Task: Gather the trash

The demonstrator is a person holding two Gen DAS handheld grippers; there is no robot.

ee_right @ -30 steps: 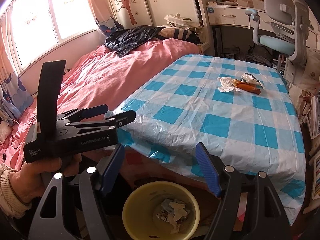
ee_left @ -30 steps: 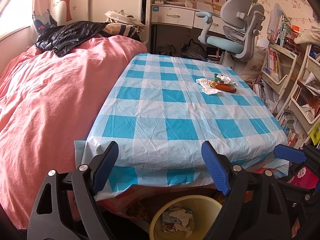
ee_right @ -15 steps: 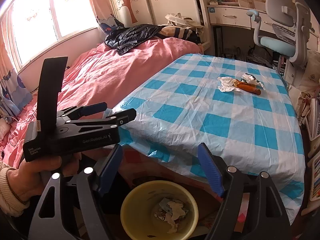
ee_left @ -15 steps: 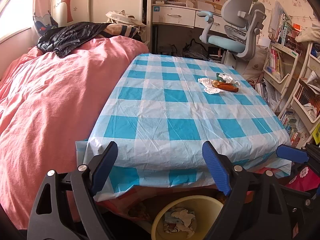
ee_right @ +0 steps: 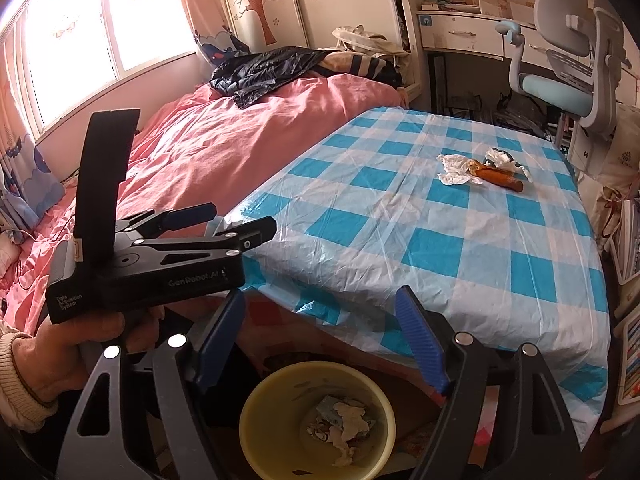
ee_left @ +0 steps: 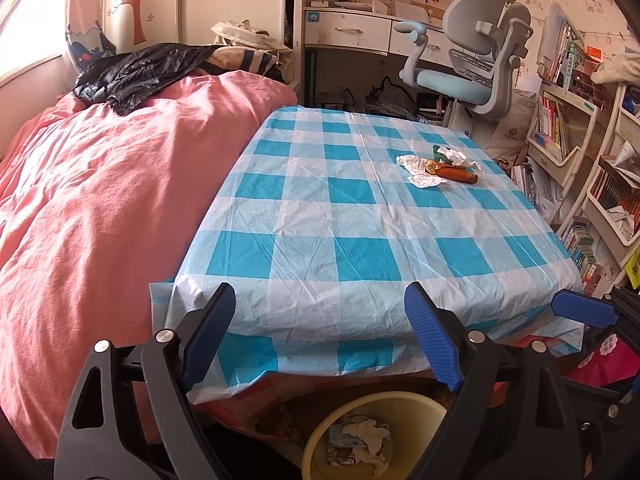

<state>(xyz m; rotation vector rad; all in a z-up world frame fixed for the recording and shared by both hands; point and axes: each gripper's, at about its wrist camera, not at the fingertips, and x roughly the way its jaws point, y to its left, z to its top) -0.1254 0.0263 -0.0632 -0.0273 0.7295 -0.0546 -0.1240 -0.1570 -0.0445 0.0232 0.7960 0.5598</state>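
Both grippers sit at the near edge of the tabletop (ee_left: 360, 208), tilted downward. Left gripper (ee_left: 320, 336): jaws wide apart, nothing between them. Right gripper (ee_right: 320, 338): jaws also spread, empty; right figure rose over the last second but is steady now. Trash (ee_left: 440, 166) lies on the checked cloth toward 1 o'clock in the left view, well apart from both grippers: crumpled white tissue (ee_right: 454, 168), an orange-brown wrapper (ee_right: 498, 176), and another white scrap (ee_right: 504, 158) touching it. Yellow bin (ee_right: 276, 408) stands on the floor at 6 o'clock, below the table edge, with paper scraps inside. Pink bed (ee_left: 100, 200) at 9 o'clock.
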